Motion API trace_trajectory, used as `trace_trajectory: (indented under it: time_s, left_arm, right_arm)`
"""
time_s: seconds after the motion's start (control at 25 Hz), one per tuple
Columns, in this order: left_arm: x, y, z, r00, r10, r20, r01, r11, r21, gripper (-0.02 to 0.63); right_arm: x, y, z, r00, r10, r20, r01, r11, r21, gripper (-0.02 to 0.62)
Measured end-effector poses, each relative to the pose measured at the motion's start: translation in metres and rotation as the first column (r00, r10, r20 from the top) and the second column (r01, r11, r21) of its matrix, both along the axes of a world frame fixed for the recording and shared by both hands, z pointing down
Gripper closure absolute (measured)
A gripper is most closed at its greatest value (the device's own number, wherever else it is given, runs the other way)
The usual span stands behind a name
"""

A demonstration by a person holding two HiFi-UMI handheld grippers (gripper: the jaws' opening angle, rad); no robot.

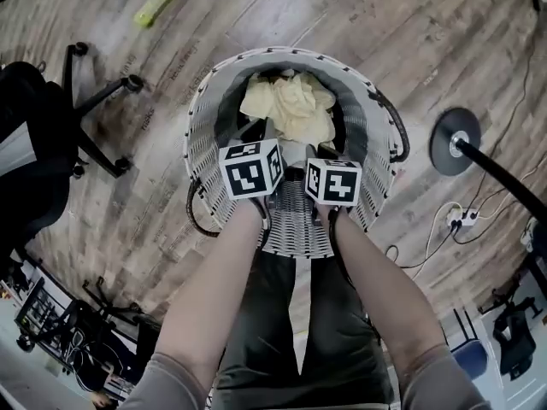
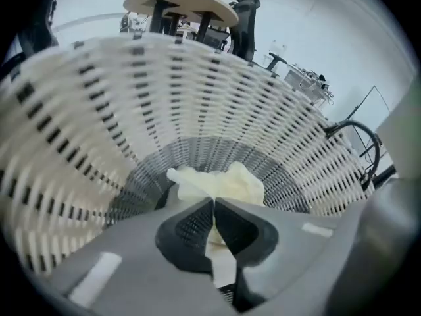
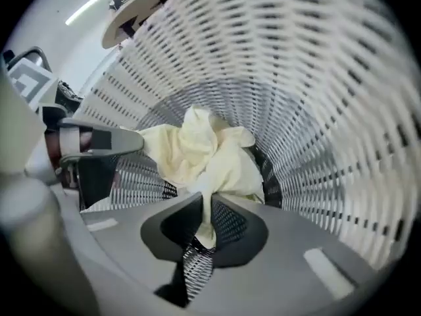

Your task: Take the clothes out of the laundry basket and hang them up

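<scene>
A pale yellow garment lies crumpled inside the white woven laundry basket on the wooden floor. Both grippers reach down into the basket side by side, their marker cubes showing in the head view. My left gripper is shut on a fold of the yellow garment, which bunches up just beyond its fingertips. My right gripper is shut on another fold of the same garment; cloth hangs pinched between its pads. The left gripper's finger shows at the left of the right gripper view.
A black office chair stands at the left. A round black stand base with a pole sits right of the basket, beside cables and a power strip. A yellow-green bottle lies on the floor at the far side.
</scene>
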State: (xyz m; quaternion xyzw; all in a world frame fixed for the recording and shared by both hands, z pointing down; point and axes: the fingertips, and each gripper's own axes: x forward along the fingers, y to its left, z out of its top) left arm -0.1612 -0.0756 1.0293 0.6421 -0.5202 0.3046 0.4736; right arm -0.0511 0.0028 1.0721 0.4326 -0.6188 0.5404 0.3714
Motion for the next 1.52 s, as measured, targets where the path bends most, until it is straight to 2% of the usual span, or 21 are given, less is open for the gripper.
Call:
trace_trajectory:
  time_s: [0.08,0.2,0.4,0.6,0.8,1.0,1.16,1.36,1.52]
  left_arm:
    - [-0.007,-0.006,-0.024,1.0,-0.017,0.013,0.017,1.0,0.021,0.594]
    - [-0.016,-0.02,-0.063,0.999,-0.052,-0.005,0.052,0.997,0.06,0.594]
    - [-0.015,-0.029,-0.13,1.0,0.006,-0.017,-0.004,0.991,0.131,0.594]
    - [-0.014,-0.02,-0.197,0.997,0.052,-0.053,-0.042,0.983,0.178,0.594]
    - [-0.013,-0.004,-0.273,0.997,0.037,-0.074,-0.022,0.978,0.205,0.594]
    - [-0.019,0.006,-0.349,0.994,0.07,-0.078,-0.048,0.965,0.257,0.594]
    - [-0.017,0.004,-0.408,0.991,0.124,-0.059,-0.1,0.946,0.308,0.594]
    - [-0.008,-0.007,-0.481,0.981,0.186,-0.046,-0.153,0.906,0.395,0.594]
    - [-0.005,-0.011,-0.535,0.972,0.233,-0.023,-0.197,0.866,0.459,0.594]
  right_arm:
    - [0.0,-0.003,-0.027,1.0,-0.023,0.01,0.022,0.999,0.032,0.531]
    - [0.006,-0.007,-0.066,0.999,-0.038,0.023,0.036,0.996,0.076,0.532]
    - [0.016,-0.009,-0.135,0.997,-0.012,0.07,0.004,0.994,0.113,0.532]
    - [0.02,-0.013,-0.212,0.996,-0.043,0.082,0.028,0.983,0.181,0.532]
    - [0.024,-0.014,-0.288,0.987,-0.132,0.088,0.108,0.967,0.232,0.532]
    - [0.029,-0.014,-0.37,0.972,-0.177,0.156,0.128,0.951,0.282,0.532]
    - [0.041,-0.024,-0.434,0.958,-0.251,0.136,0.19,0.917,0.352,0.532]
    - [0.049,-0.041,-0.515,0.938,-0.338,0.078,0.266,0.843,0.467,0.532]
    - [0.046,-0.049,-0.576,0.927,-0.368,0.073,0.271,0.791,0.548,0.533]
